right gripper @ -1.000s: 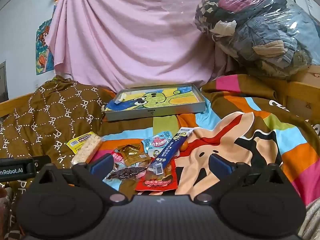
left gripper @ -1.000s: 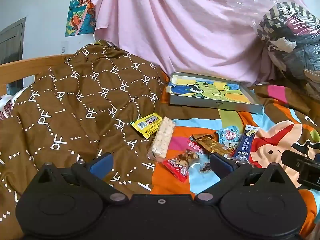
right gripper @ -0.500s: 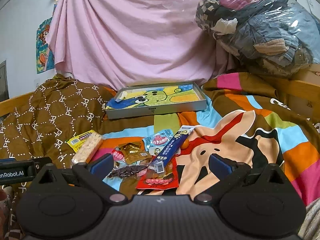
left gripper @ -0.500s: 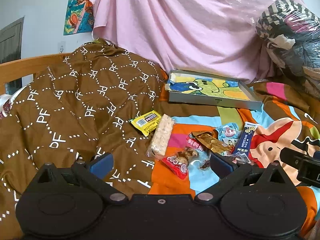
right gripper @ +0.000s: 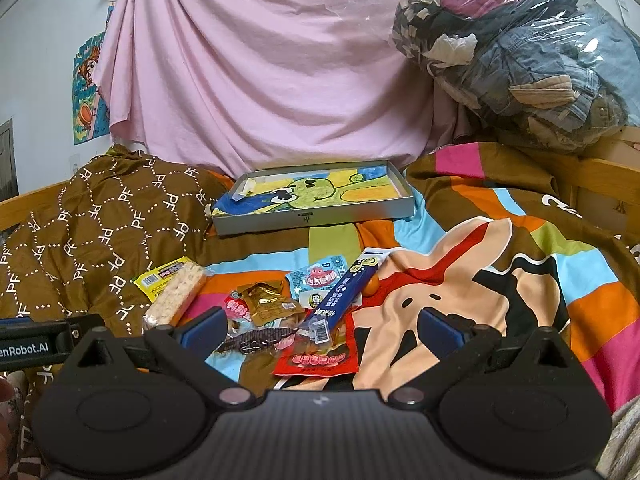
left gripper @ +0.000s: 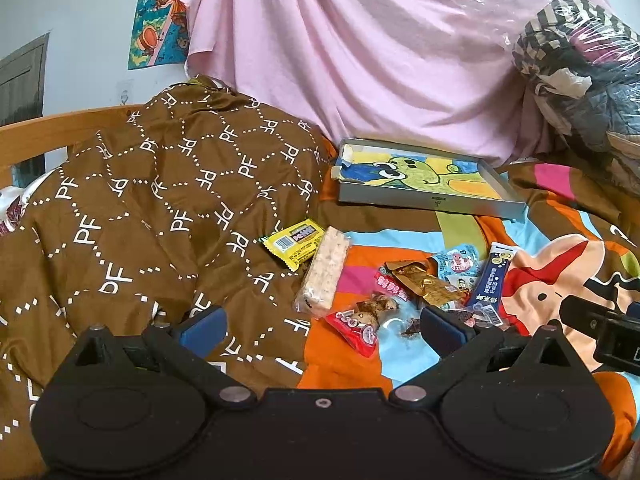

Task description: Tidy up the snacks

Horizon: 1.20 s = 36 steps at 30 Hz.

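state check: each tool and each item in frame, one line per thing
left tool: open, empty
right tool: open, empty
tray: open-topped, no snacks in it
rice cracker bar: sealed, lying partly on the yellow packet
blue stick pack: sealed, resting across other packets
gold pouch: sealed, crinkled, in the pile
red packet: flat, nearest the right tool

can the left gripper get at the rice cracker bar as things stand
Probably yes: the left gripper is open, and the rice cracker bar lies just ahead on top, uncovered, only overlapping the yellow packet.
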Motion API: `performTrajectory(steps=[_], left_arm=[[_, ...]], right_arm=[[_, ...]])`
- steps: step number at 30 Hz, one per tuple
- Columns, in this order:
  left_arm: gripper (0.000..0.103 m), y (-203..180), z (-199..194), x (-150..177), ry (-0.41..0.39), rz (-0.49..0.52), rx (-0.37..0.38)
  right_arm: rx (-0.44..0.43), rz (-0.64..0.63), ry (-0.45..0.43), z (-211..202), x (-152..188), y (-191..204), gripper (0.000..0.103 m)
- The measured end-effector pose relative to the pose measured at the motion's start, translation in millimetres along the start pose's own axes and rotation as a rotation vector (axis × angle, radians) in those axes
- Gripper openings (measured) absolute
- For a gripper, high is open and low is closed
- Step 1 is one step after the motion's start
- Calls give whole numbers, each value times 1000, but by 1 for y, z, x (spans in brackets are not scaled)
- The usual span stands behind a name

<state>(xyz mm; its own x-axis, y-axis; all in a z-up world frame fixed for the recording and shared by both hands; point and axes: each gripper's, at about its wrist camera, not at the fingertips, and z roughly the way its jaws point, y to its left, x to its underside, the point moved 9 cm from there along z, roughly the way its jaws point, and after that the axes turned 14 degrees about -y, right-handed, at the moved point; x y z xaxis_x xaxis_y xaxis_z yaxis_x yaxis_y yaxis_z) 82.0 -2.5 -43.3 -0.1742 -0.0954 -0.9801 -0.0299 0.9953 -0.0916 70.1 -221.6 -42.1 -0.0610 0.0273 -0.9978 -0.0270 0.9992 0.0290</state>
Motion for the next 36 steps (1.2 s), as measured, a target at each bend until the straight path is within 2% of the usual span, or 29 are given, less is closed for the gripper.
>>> performTrajectory(steps=[14, 27, 36], left_arm=[[102, 0, 0, 2, 4, 0, -1], [102, -1, 1, 5, 15, 9, -21], [102, 0, 8, 13, 63, 7, -44]], right_arm=[[-1, -3, 7, 1, 3, 3, 103], [-15, -11, 60, 6, 9, 6, 103], [-18, -32, 90, 10, 12, 9, 103]])
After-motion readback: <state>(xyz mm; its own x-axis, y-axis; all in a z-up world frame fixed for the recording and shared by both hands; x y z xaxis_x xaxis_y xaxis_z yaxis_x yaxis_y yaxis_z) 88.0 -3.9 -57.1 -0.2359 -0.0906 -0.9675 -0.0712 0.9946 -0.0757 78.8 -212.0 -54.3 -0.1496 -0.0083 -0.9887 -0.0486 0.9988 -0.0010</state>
